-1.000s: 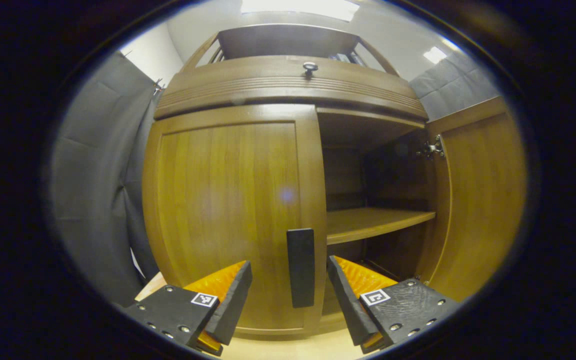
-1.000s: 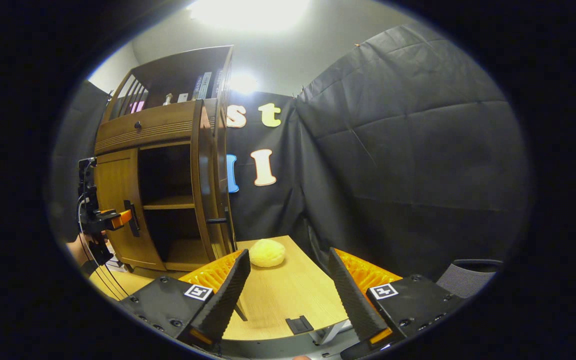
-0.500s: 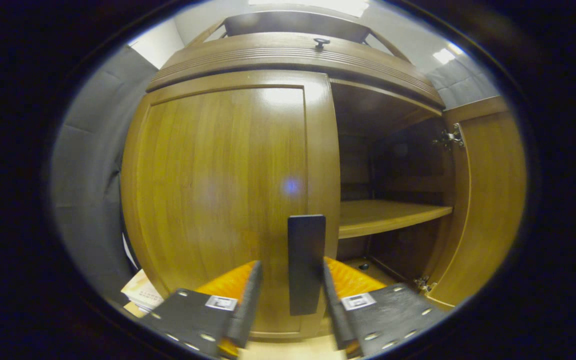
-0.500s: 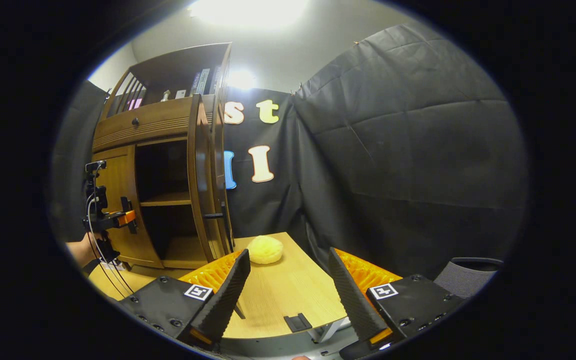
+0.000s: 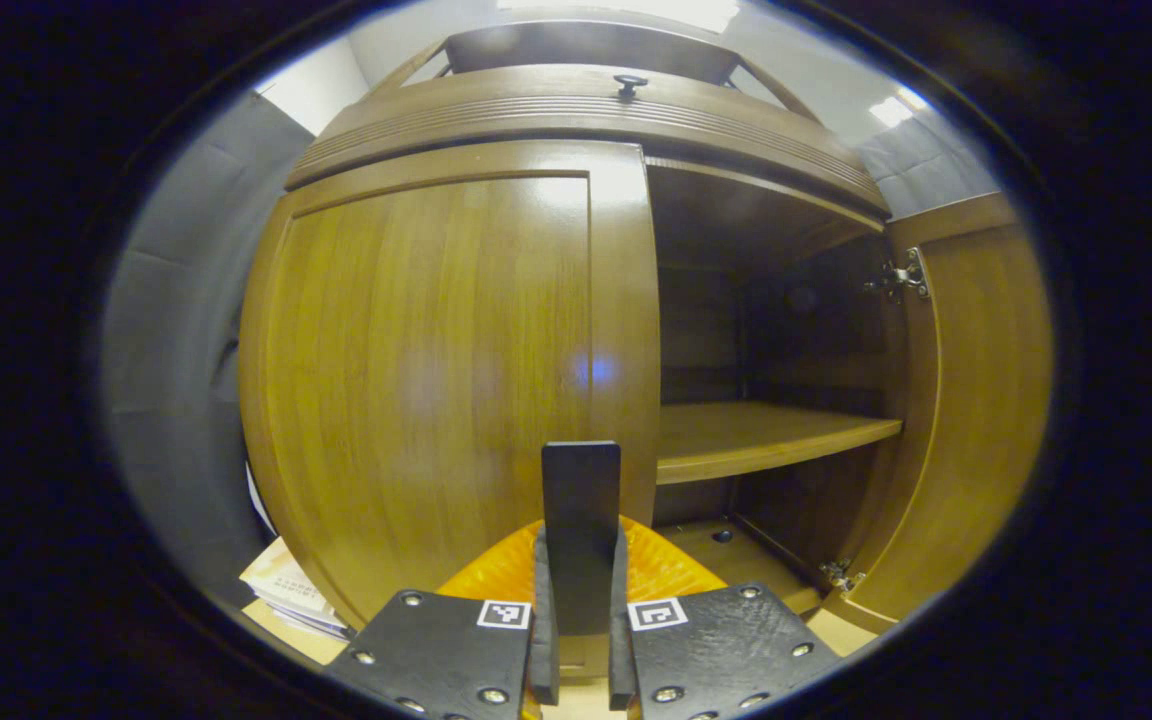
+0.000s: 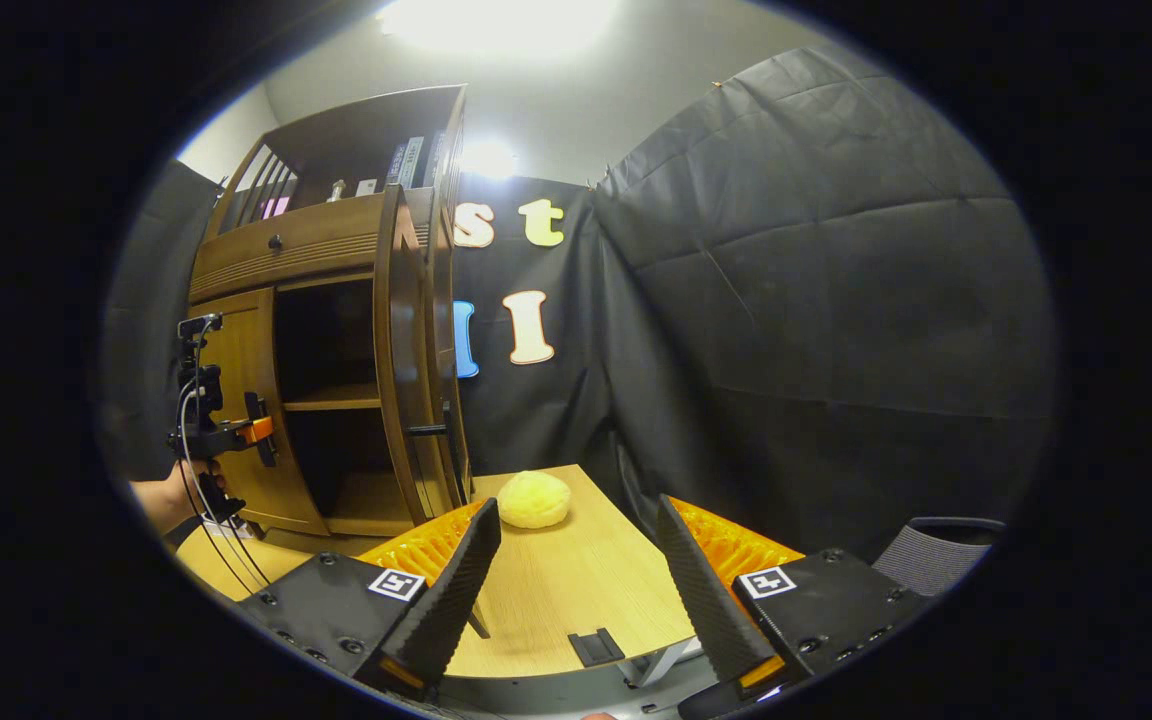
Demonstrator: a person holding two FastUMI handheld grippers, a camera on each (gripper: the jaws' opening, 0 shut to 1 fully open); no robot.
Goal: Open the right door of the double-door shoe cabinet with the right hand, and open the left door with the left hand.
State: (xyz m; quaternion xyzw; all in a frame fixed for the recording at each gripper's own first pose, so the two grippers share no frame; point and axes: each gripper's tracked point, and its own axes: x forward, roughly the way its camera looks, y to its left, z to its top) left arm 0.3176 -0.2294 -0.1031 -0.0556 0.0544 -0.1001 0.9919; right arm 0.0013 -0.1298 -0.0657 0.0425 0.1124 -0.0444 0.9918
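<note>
The brown wooden shoe cabinet (image 5: 576,110) stands close in the left gripper view. Its left door (image 5: 426,380) is closed, and its right door (image 5: 976,400) is swung wide open, baring a shelf (image 5: 756,440). My left gripper (image 5: 578,640) is shut on the left door's black bar handle (image 5: 581,520), both fingers pressing its sides. In the right gripper view the cabinet (image 6: 326,250) stands at the left with the open right door (image 6: 406,360) edge-on. There the left gripper (image 6: 236,435), held by a hand, is at the left door's handle. My right gripper (image 6: 576,590) hangs open over the table, holding nothing.
A yellow round soft object (image 6: 534,499) lies on the light wooden table (image 6: 576,580) near the open door. Black cloth walls the booth at the back and right. A grey chair back (image 6: 936,550) stands at the far right. A stack of papers (image 5: 291,595) lies left of the cabinet base.
My left gripper moved up to the left door's handle and shut on it. The right gripper stayed open and nearly still.
</note>
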